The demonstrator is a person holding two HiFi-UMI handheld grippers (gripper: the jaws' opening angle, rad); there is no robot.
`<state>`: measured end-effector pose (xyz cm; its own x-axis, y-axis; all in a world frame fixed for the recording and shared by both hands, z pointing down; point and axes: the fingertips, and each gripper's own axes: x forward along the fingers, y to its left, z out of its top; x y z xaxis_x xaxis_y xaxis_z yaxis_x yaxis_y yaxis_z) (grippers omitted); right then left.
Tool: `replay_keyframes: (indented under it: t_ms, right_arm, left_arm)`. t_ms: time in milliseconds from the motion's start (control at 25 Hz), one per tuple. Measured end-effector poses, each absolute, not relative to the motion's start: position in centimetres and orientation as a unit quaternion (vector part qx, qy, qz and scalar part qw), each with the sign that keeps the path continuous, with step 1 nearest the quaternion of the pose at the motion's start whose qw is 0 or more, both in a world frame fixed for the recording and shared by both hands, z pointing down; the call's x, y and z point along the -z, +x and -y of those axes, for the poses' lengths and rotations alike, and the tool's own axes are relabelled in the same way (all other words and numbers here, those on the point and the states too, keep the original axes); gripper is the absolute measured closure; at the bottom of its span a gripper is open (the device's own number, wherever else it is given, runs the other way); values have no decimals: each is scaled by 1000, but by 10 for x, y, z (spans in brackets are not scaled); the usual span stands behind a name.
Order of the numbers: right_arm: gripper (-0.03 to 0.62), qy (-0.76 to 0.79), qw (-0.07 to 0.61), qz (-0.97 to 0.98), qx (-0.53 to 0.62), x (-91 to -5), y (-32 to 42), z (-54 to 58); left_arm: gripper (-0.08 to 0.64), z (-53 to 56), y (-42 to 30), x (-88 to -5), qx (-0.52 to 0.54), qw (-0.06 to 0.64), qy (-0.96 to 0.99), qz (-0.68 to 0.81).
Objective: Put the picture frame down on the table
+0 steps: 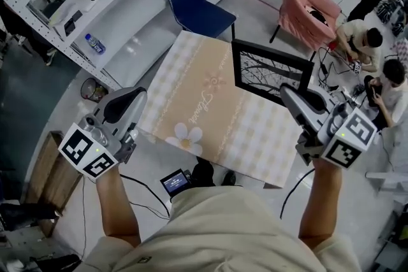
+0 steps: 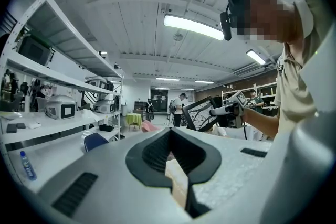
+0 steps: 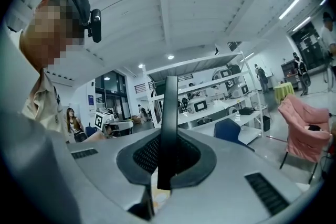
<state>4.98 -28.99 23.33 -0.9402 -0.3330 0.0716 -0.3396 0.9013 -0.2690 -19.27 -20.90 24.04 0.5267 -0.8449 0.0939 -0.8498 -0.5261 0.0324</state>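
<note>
Currently mid-task, not done. Picture frame [image 1: 271, 70] up at the 1 o'clock corner of the surface [image 1: 210, 111], standing on edge with the branch picture facing back toward 6 o'clock. Not lying flat. Can't tell from the head view whether its lower edge touches the checked cloth or hangs just above it.

Right tool [image 1: 288, 97] comes in from 4 o'clock and is clamped narrow on the frame's near side. Confirmed in the right gripper view: thin black frame edge runs upright between the pads, both sides pressing on it.

Left tool [image 1: 137, 100] sits at 9 o'clock, by the left edge of the surface and well apart from the frame. Jaws nearly together in the left gripper view, with nothing clearly gripped. Beige strip showing low in the slit is probably the cloth underneath, though not certain. Frame and right tool visible across the surface at 2 o'clock in that same view.

Done so far, judging by position: frame picked up and brought over the surface.

Left to do: lower it, tip it flat onto the cloth, open the right tool, back out. Plenty of bare cloth at centre for landing. Main risk is a one-sided grip letting the frame swing or slap down when tipped.
</note>
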Motion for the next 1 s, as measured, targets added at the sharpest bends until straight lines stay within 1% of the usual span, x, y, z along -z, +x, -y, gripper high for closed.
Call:
replay_keyframes:
  t_ms: [680,1000]
  right_arm:
    - [571,174,40,968,-179,-270,-22,351]
    - [571,175,64,961,-205,-308,-57,383]
  left_arm:
    - [555,277,-222,-279,-27,79,891,447]
    - [555,305,-249,-312,-21,109,889,444]
